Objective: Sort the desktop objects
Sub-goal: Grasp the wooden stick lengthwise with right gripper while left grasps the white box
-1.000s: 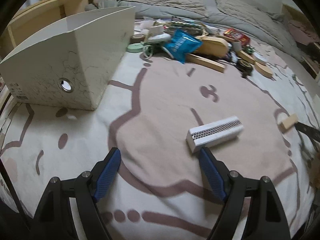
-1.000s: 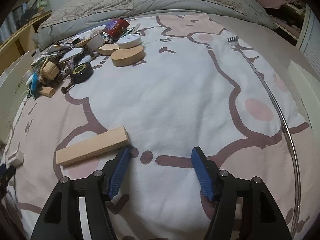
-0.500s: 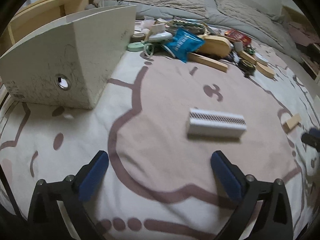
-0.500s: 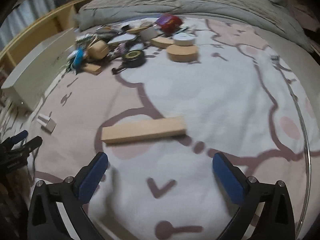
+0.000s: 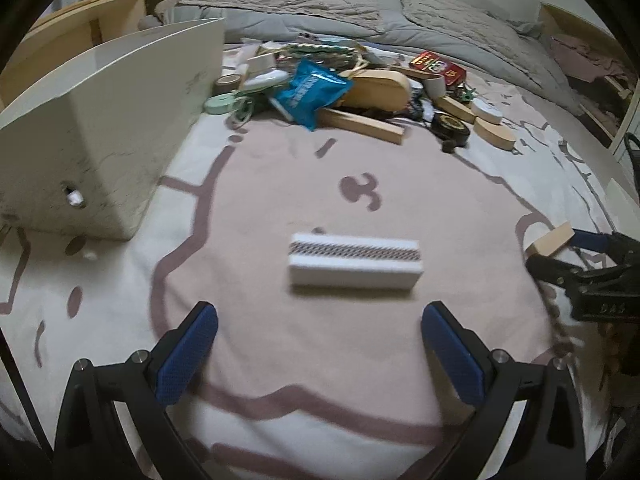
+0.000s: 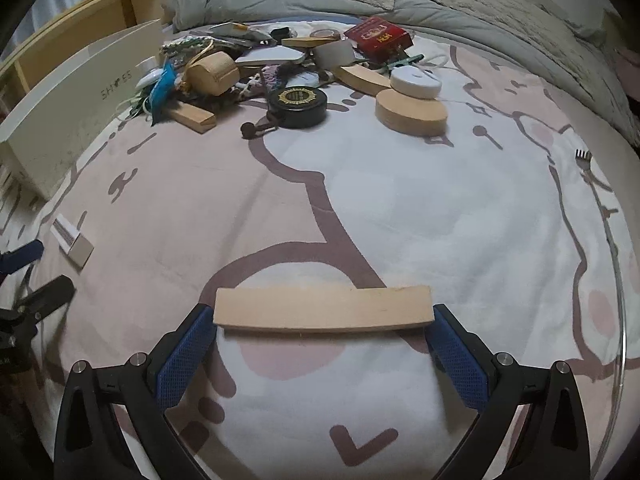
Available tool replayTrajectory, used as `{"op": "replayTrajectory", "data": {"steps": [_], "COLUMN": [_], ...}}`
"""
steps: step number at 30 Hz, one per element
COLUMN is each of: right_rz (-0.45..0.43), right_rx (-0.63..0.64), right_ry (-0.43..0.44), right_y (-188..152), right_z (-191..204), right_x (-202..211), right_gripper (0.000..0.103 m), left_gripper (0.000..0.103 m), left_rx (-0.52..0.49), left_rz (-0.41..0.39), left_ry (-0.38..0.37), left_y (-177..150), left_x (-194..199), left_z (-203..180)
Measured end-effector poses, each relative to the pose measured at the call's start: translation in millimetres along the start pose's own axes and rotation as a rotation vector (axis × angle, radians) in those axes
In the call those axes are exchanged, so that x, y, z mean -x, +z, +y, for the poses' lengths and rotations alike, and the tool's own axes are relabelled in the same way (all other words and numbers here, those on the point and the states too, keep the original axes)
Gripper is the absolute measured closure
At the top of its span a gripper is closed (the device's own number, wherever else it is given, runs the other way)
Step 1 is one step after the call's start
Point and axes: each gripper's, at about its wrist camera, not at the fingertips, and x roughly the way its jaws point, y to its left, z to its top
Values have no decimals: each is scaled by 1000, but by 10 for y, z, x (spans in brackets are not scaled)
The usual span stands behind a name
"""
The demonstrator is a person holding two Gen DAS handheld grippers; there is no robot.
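Observation:
A white box with a patterned strip (image 5: 355, 264) lies crosswise on the pink printed blanket, just ahead of my open left gripper (image 5: 318, 344); it also shows in the right wrist view (image 6: 72, 239). A long wooden block (image 6: 323, 307) lies crosswise between the blue fingertips of my open right gripper (image 6: 320, 340), its ends close to both pads. The block's end (image 5: 550, 237) and the right gripper (image 5: 588, 264) show at the right of the left wrist view. A heap of mixed objects (image 6: 288, 68) lies further back.
A white file box (image 5: 100, 136) stands at the left, also in the right wrist view (image 6: 76, 108). The heap holds a blue packet (image 5: 312, 92), wooden pieces (image 6: 412, 112), a black round tin (image 6: 298, 106) and a red box (image 6: 378, 36). A metal fork (image 6: 588, 172) lies at right.
Both grippers opened wide over the last second. The right gripper turned and closed in until the wooden block sits between its fingertips. The left gripper squared up behind the white box.

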Motion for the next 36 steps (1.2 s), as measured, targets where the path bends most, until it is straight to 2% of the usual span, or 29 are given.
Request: {"op": "replayTrajectory", "data": {"steps": [6,9,12,17,19,21,25,26,27,36], "right_rz": [-10,-50,-92,-103,-103,-105,-110,-111,-111,-108], "right_rx": [-53,-63,-52,-64,-64,-64,-71,-72,-73,-96], "right_ry": [15,3,-13,0,-2,-3,-11,-12,-14,-15], "right_y": [-38,-83,-136,-156,-157,-161,-188,-192,-207,-276], "right_z": [-65,-64,-45,-77,-75,-63,-47,-40,-36,31], "right_x": [-32,-6,53,97,100,109,133,140,154,233], "right_gripper": [0,1,4,4,4,4,4,4,4,4], "left_gripper": [0,0,3,7,11,21,29,35,37,37], "left_rx": [11,10,4,-6,-6,-10,-26,-30,-34,-48], "left_rz": [-12,-22,-47,-56,-56,-53,-57,-61,-63,-86], "left_ry": [-14,-19,-30,-40,-42,-48,-62,-64,-66,-82], "left_y": [86,110,126,138,141,141,131,127,125,139], "left_x": [-84,-86,-67,-65,-65,-74,-76,-68,-62,32], "left_z": [-48,-56,-67,-64,-66,-57,-46,-47,-49,-84]}}
